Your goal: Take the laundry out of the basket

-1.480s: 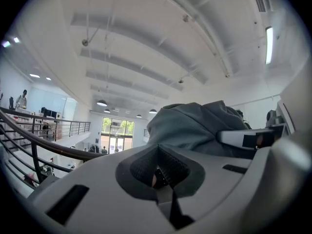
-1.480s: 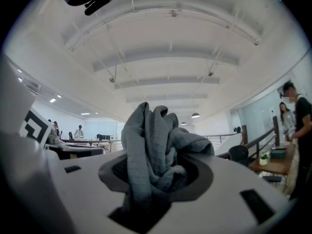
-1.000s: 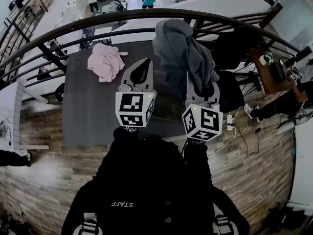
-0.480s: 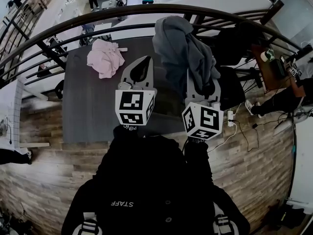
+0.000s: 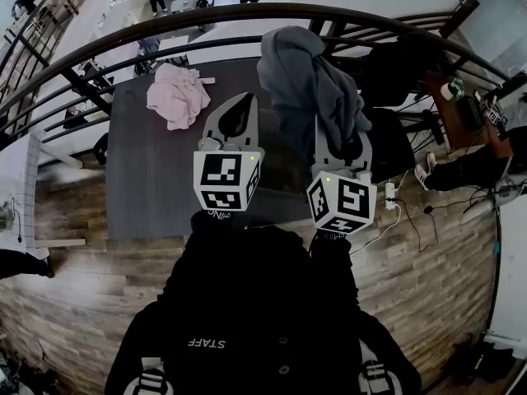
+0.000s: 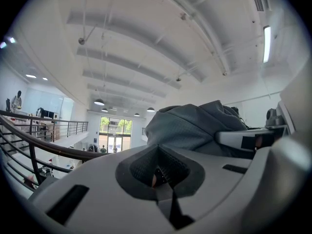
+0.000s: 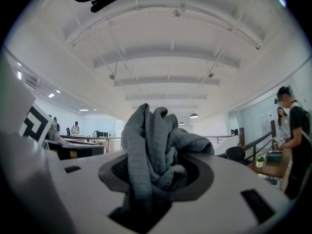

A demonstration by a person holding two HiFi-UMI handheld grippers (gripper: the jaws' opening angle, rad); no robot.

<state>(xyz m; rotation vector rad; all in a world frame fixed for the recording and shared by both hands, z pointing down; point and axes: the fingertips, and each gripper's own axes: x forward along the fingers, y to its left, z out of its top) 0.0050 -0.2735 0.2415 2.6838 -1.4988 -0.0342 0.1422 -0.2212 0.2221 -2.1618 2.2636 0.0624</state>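
Right gripper view shows the grey garment point(image 7: 151, 130) bunched at frame centre, pinched by the right tool point(image 7: 157, 172), while the left tool point(image 6: 157, 152) is pressed together.

Jacket word: "STAFF" in white capitals on the chest of the person's black jacket point(image 5: 247, 303), well below the left gripper's point(image 5: 245, 104) marker cube point(image 5: 226, 181); it reads upside down in the head view.
Left cuff print: a short white word just under that marker cube, too small to read.
Right cuff print: similar small white lettering to the right of that cube, under the right gripper's point(image 5: 339, 134) cube, also unreadable.
Cube faces: black-and-white square patterns only.
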